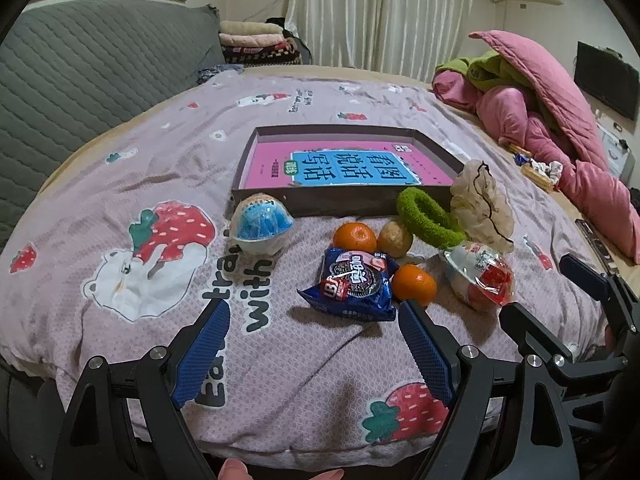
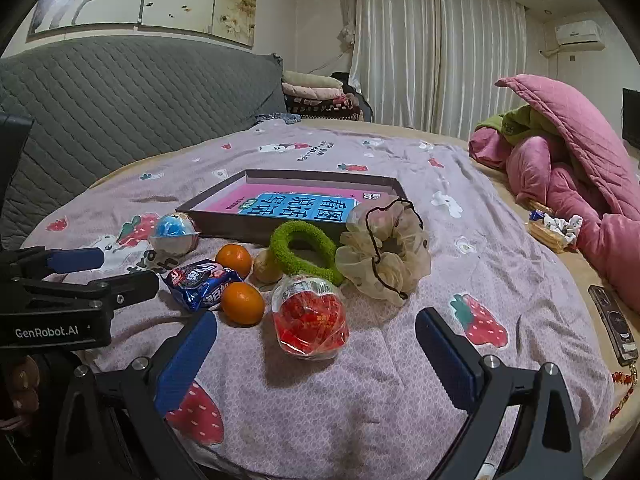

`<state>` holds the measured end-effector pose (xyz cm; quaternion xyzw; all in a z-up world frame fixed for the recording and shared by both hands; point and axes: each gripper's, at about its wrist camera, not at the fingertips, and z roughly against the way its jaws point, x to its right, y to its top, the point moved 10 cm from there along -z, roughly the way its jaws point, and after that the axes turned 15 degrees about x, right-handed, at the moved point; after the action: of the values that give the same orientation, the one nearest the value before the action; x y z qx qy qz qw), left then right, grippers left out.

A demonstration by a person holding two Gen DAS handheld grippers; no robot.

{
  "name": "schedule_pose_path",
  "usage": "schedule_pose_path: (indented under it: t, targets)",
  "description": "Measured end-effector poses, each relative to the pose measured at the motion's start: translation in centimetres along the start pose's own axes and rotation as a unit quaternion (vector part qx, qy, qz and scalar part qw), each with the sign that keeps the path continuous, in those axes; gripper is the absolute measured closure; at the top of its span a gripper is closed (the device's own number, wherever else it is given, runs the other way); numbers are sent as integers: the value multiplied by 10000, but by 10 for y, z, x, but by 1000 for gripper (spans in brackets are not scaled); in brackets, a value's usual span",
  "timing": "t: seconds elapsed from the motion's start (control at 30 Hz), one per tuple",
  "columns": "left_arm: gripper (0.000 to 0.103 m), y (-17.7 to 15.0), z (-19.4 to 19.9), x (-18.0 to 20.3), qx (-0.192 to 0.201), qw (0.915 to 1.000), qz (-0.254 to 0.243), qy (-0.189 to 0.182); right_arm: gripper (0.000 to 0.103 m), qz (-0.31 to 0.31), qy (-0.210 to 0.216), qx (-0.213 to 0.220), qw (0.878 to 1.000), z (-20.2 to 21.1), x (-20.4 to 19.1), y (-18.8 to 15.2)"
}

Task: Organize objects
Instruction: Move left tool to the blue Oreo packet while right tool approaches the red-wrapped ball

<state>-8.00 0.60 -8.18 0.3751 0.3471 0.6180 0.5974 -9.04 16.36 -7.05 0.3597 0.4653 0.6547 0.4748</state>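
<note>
Logo "GenRobot.AI" on left tool (image 2: 116, 272), "with" on bedspread (image 1: 280, 360); both tools wide open, right tool (image 2: 316, 340) empty

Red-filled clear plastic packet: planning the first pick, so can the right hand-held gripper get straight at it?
Probably yes: the red-filled clear plastic packet lies ahead of the open right hand-held gripper, nothing between.

Book (image 1: 352, 168) in tray (image 1: 340, 204)

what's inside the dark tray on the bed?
Inside the dark tray lies one pink book with a blue title panel, flat on the bottom. Nothing else shows in it. Whatever is beneath the book is covered; the near wall hides the book's front edge.
</note>
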Motion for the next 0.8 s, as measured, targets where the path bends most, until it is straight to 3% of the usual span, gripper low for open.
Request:
schedule_pose_path:
  t: [0.8]
  targets:
    - [16,-14,-24,2,-223,9996,32,-184,3,-255,42,-221,9994,-13,5,-7]
